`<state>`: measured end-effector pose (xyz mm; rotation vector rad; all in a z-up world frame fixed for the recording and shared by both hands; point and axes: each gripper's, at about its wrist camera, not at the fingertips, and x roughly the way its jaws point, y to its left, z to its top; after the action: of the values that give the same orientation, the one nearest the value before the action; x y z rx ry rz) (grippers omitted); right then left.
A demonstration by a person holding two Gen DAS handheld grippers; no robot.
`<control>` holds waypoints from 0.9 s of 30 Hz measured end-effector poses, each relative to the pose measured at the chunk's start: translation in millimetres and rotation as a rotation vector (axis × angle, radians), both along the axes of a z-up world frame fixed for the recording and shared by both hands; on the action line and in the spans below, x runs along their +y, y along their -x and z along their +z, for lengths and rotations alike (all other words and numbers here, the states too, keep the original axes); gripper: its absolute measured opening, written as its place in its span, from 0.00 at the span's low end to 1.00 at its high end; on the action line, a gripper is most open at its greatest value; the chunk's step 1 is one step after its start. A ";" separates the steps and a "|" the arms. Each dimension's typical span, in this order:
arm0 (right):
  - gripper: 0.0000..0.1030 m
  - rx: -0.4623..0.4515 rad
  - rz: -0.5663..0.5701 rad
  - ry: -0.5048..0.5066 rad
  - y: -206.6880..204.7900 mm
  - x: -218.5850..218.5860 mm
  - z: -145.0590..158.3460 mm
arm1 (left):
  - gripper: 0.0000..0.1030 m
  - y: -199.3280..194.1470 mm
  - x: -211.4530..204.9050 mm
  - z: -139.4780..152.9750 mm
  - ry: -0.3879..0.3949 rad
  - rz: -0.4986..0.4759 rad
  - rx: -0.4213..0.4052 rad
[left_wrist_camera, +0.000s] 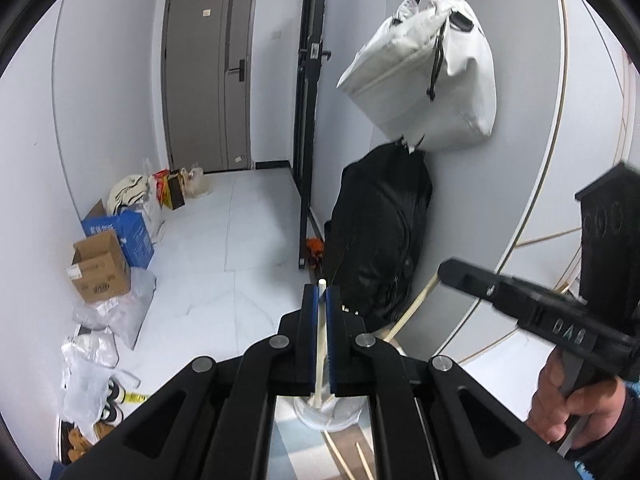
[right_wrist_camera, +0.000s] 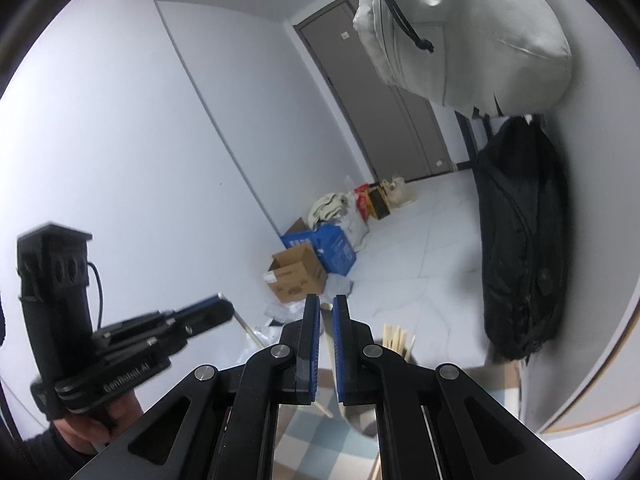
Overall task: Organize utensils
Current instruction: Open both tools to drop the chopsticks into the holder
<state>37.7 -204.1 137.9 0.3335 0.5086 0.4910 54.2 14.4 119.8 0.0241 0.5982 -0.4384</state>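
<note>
I have one pale chopstick [left_wrist_camera: 321, 344] clenched in my left claw [left_wrist_camera: 321, 300] and another [right_wrist_camera: 329, 344] in my right claw [right_wrist_camera: 327, 312], both above the white holder [left_wrist_camera: 328, 414] on the checked desk [right_wrist_camera: 316, 444]; held so thinly, either could swivel or slip and miss it. Beyond the desk's far edge lie a white-tiled floor [left_wrist_camera: 256, 240], cardboard boxes [left_wrist_camera: 100, 264], and a black bag [left_wrist_camera: 380, 232] against the wall.
</note>
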 end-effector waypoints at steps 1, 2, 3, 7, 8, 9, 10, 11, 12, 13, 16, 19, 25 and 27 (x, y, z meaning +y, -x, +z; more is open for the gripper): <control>0.05 0.000 -0.003 0.000 -3.6 0.5 1.1 | 0.00 -5.8 -1.4 3.0 0.001 0.001 -0.003; 0.05 0.001 -0.004 0.003 -8.8 0.9 2.9 | 0.00 -8.4 -2.8 4.3 -0.002 -0.002 -0.002; 0.05 0.000 -0.008 0.005 -11.4 0.2 4.5 | 0.00 -12.0 -4.9 5.8 -0.008 -0.004 -0.006; 0.05 -0.021 -0.021 0.032 -25.1 1.0 9.5 | 0.00 -22.0 -13.7 3.5 -0.050 -0.005 -0.022; 0.05 -0.025 -0.022 0.037 -28.0 1.8 9.4 | 0.00 -25.7 -15.8 -0.1 -0.065 -0.010 -0.025; 0.05 -0.026 -0.023 0.046 -32.8 3.1 8.7 | 0.00 -27.2 -16.5 -2.6 -0.079 -0.010 -0.032; 0.05 -0.026 -0.026 0.052 -36.8 4.3 7.1 | 0.00 -30.7 -16.4 -7.6 -0.088 -0.007 -0.038; 0.05 -0.025 -0.027 0.054 -40.1 5.1 5.4 | 0.00 -34.8 -15.3 -9.7 -0.084 -0.015 -0.028; 0.05 -0.023 -0.025 0.055 -43.9 6.8 2.6 | 0.00 -38.2 -14.4 -14.9 -0.082 -0.022 -0.016; 0.05 -0.021 -0.026 0.059 -45.4 8.2 0.3 | 0.00 -39.9 -13.5 -17.4 -0.084 -0.017 -0.016; 0.05 -0.014 -0.028 0.076 -53.8 14.1 -9.0 | 0.00 -46.4 -10.2 -26.6 -0.067 -0.023 0.014; 0.05 0.003 -0.024 0.085 -58.0 18.7 -18.8 | 0.00 -48.2 -8.0 -35.1 -0.070 -0.031 0.032; 0.05 0.036 -0.009 0.107 -70.8 21.8 -38.3 | 0.00 -53.0 -13.6 -44.2 -0.079 -0.072 0.072; 0.05 0.051 0.002 0.109 -74.0 24.2 -45.6 | 0.00 -56.0 -15.4 -48.8 -0.085 -0.084 0.090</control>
<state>111.7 -179.9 92.4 0.2416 0.5827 0.4556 110.2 -1.1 71.0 0.1116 0.7055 -0.4976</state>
